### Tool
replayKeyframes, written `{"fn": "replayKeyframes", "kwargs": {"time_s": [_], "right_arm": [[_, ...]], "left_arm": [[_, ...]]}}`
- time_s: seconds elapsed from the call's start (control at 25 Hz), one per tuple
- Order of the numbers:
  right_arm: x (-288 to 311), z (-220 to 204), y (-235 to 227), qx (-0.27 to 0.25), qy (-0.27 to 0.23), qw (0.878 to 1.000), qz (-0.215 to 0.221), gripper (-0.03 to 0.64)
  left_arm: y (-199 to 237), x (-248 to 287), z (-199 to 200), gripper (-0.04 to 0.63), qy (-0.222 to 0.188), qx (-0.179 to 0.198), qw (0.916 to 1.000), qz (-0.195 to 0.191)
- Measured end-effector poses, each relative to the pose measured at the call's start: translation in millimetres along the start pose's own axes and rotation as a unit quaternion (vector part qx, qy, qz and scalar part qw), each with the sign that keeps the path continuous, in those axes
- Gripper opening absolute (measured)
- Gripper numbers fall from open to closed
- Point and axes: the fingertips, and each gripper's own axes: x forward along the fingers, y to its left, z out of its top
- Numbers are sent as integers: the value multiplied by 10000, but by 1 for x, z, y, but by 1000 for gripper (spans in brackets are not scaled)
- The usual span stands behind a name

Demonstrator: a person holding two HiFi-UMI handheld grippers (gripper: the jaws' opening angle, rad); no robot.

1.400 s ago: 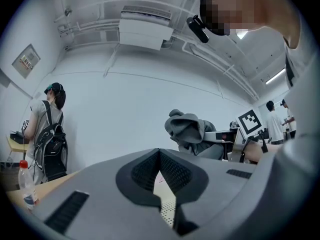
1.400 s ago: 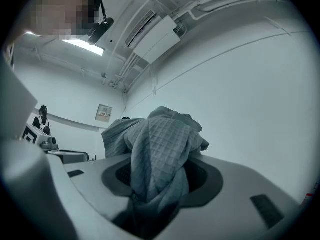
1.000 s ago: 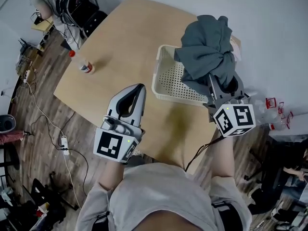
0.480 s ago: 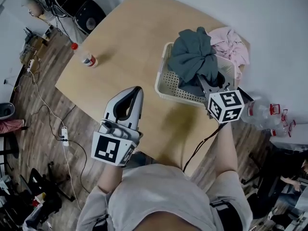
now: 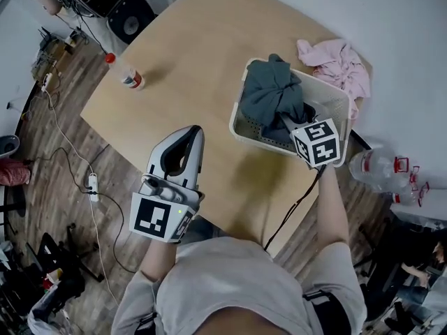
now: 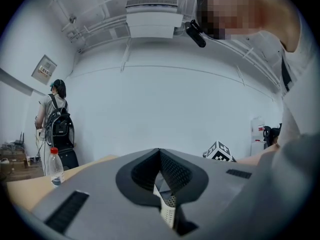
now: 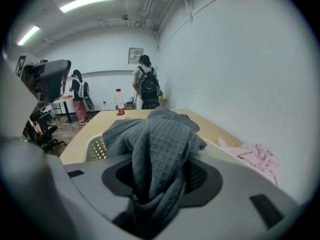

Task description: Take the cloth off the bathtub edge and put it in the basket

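Indoors, wooden table (image 5: 188, 68), white wall (image 5: 391, 19); right tool (image 7: 160, 176) tight on cloth (image 5: 269, 93), left tool (image 5: 194, 132) together.

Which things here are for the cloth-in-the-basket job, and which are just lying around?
For the job:
- grey cloth, pinched in the right gripper
- white basket, right under the cloth

Just lying about:
- pink cloth on the table behind the basket
- water bottle at the table's far edge
- left gripper, shut and empty
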Motion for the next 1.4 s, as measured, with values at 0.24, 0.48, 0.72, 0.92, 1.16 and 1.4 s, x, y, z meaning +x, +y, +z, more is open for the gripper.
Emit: {"fn": "replayKeyframes", "kwargs": {"time_s": [0.24,0.48,0.72,0.92,1.16,1.4], "right_arm": [[25,-20,1,-885,805,9928,-56,202],[47,-47,9,-1708,1564,9724,265,201],[57,-57,10,-1802,1689,9680,436,201],[60,-63,10,-1699,1693,9696,486,201],[54,-58,7,-1801,1617,9695,393,235],[28,-43,9,-1472,1389,9788,306,247]], "left_arm": [[6,1,-8,-3,81,-30,9999,83],[12,0,-12,-3,162,-45,9997,177],[14,2,-17,-3,213,-78,9995,204],[11,4,-19,-3,240,-73,9996,158],[10,-2,-15,-3,223,8,9996,179],[7,-8,-8,-3,131,35,9999,31]]}}
